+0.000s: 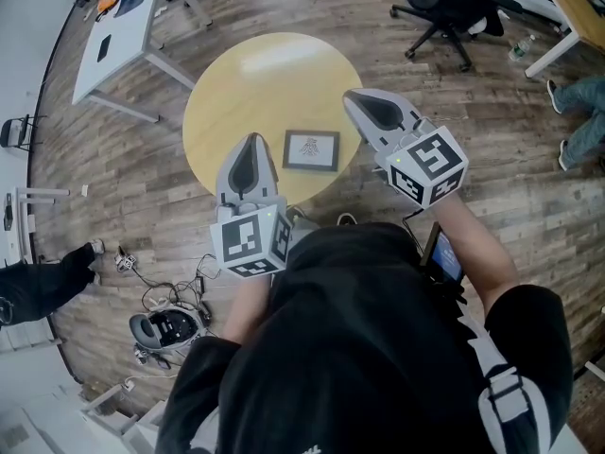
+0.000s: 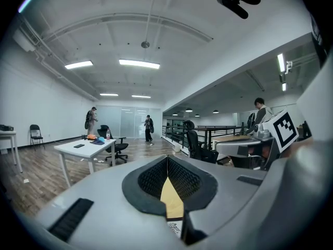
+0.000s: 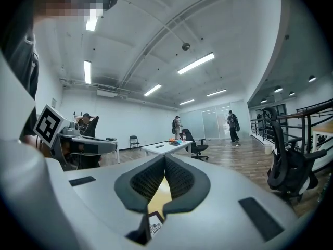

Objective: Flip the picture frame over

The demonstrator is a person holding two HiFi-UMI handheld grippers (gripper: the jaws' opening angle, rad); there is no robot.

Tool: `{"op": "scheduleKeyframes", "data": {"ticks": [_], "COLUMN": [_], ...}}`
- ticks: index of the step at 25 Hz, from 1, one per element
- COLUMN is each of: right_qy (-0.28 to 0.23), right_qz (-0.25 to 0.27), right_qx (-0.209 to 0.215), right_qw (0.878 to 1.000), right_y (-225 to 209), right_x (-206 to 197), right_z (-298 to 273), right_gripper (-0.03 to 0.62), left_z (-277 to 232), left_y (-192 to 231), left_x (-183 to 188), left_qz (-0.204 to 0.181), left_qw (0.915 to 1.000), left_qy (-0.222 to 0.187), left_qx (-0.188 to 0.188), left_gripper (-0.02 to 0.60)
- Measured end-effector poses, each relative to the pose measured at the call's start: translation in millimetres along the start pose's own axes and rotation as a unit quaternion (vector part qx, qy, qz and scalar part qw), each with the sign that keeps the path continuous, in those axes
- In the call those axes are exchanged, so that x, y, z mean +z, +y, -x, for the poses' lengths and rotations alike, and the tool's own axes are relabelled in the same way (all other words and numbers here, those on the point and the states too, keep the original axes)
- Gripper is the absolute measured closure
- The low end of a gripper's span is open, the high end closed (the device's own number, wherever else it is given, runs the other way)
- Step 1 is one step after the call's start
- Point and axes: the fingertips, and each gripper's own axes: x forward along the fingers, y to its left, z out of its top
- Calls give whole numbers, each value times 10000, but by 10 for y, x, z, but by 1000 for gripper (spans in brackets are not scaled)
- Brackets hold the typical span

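Note:
A dark-framed picture frame (image 1: 311, 149) lies flat, drawing side up, near the front edge of the round yellow table (image 1: 246, 83). My left gripper (image 1: 251, 140) hovers just left of the frame, its jaws shut with nothing between them. My right gripper (image 1: 351, 96) is held above the table's right edge, right of the frame, also shut and empty. In the left gripper view the fingertips (image 2: 167, 158) meet, and a corner of the frame (image 2: 176, 227) shows below them. The right gripper view shows its tips (image 3: 164, 158) together over the frame (image 3: 154, 227).
A white desk (image 1: 113, 45) stands at the back left and a black office chair (image 1: 444, 8) at the back right. Cables and a helmet-like device (image 1: 165, 327) lie on the floor at my left. People stand far across the room (image 2: 149, 128).

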Motion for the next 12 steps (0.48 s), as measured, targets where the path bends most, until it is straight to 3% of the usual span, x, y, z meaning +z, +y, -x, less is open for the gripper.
{"op": "scheduleKeyframes", "data": {"ticks": [12], "right_qy": [-36], "right_qz": [94], "right_qx": [-30], "right_qw": [9999], "right_y": [-26], "right_x": [12], "right_z": [78], "right_gripper": [574], "left_z": [-48], "left_y": [-143], "left_x": [-15], "left_qz": [-119], "left_qw": [9998], "left_qy": [-21], "left_qx": [-136], "left_gripper": [560]}}
